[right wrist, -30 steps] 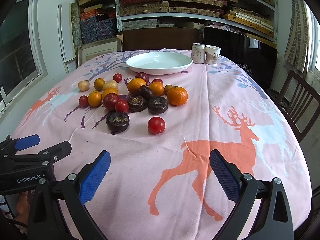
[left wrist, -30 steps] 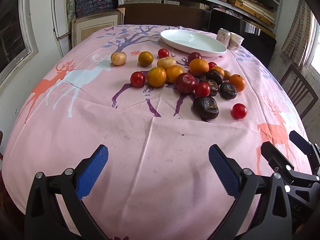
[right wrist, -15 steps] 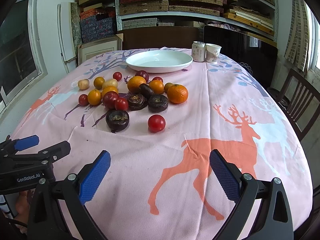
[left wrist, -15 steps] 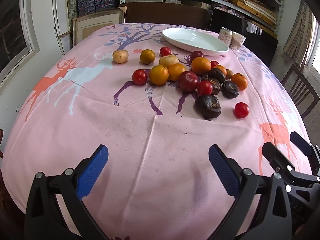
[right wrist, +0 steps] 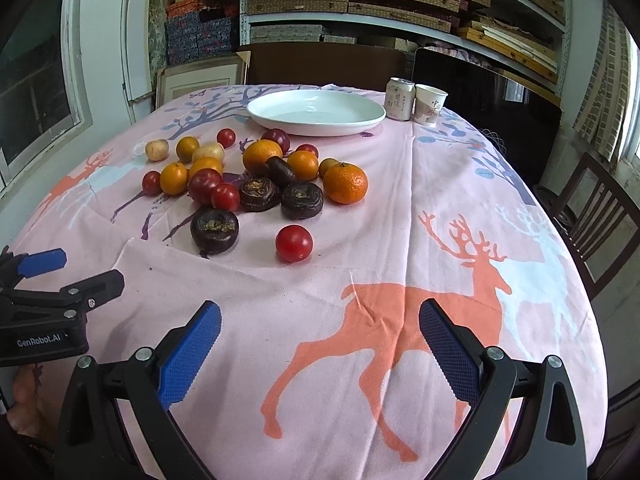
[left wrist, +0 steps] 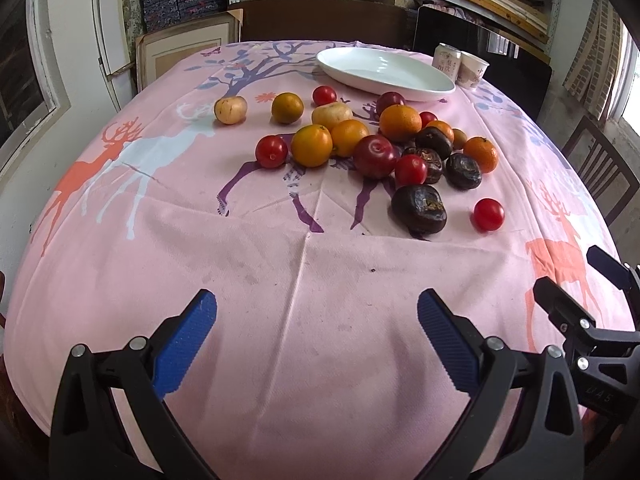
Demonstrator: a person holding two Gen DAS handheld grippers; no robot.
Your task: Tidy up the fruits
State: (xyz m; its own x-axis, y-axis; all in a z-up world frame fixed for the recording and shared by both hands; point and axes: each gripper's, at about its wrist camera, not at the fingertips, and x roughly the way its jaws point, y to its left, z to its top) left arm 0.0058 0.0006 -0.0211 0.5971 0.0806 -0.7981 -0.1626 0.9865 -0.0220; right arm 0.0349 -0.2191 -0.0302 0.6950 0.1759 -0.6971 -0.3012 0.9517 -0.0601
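Both grippers hang low over the near edge of the desk (right wrist: 460, 184), nothing picked up yet. The left gripper (left wrist: 316, 340) has its fingers (left wrist: 186, 344) spread wide and empty, and so does the right gripper (right wrist: 320, 344) — a ready stance, I'd say, wide enough to take a round fruit.

The fruits (left wrist: 372, 148) sit loose in a heap on the pink cloth (left wrist: 280, 280), well ahead of both sets of fingers: oranges, red tomatoes, dark wrinkled ones, a couple of pale ones off to the left. The white plate (right wrist: 316, 114) waits empty just behind the heap, likely the destination. A can (right wrist: 400, 98) and paper cup (right wrist: 430, 110) stand beside it.

Closest to the right gripper is a lone red tomato (right wrist: 294, 243), apart from the pile, ahead and slightly left of centre. The big dark fruit (left wrist: 419, 209) lies ahead and to the right of the left gripper.
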